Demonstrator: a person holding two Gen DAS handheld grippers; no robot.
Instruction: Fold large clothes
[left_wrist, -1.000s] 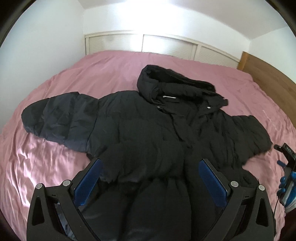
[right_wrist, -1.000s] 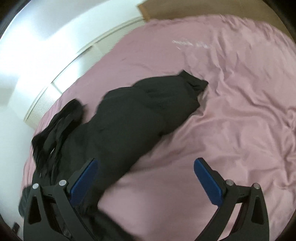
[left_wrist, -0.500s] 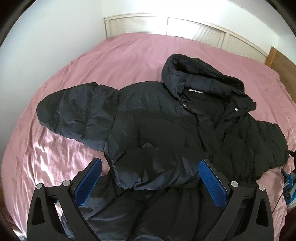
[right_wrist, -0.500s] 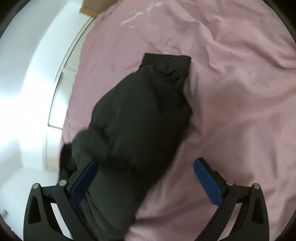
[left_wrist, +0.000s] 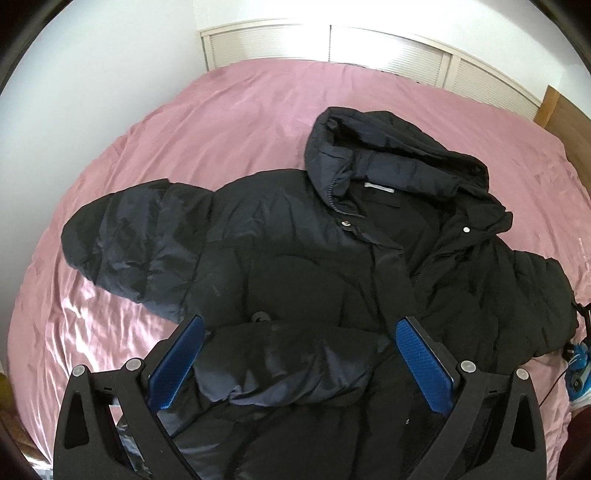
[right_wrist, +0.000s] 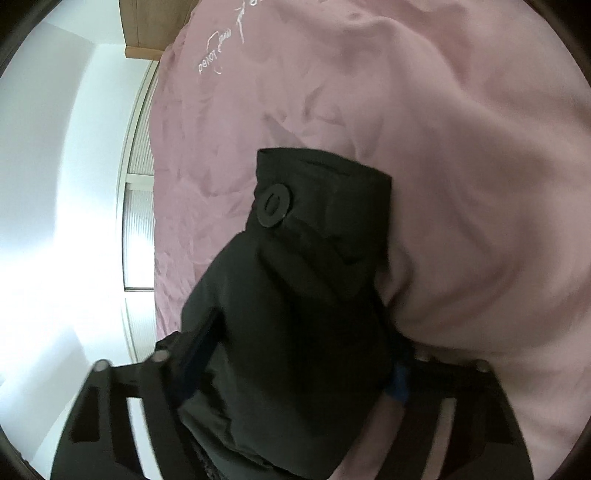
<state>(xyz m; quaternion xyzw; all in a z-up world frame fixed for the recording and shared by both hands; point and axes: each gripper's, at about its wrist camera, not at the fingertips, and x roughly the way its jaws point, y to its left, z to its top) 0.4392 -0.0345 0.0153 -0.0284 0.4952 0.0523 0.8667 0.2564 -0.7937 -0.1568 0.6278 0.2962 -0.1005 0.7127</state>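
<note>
**Novice:** Jacket (left_wrist: 332, 280) first, then: where is it lying, seen from your left wrist?

**Me:** Spread front-up across the middle of the pink bed (left_wrist: 229, 122), hood (left_wrist: 388, 155) toward the headboard edge, one sleeve (left_wrist: 140, 236) stretched toward the left edge. A puffy fold of it sits between the blue pads (left_wrist: 175, 365) of my left gripper (left_wrist: 299, 365). Those jaws stand wide apart and I cannot see them pinching anything.

**Novice:** And from the right wrist?

**Me:** The other sleeve's cuff (right_wrist: 321, 206), with its round black snap (right_wrist: 273, 205), fills the view, and the bedsheet (right_wrist: 461, 184) is beneath it. My right gripper (right_wrist: 295, 373) looks drawn in on the sleeve below the cuff. The padding hides most of both fingers, so I judge it clamped, not certain.

**Novice:** How do you do this step well?

**Me:** I think the step is bringing this sleeve over the chest. I'd want a deep bite on the padded fabric, since slick shell slips. I'd carry it low and flat, lay the cuff inside the body's outline, and use the left tongs to steady the front so the whole coat doesn't drag along the sheet.
</note>
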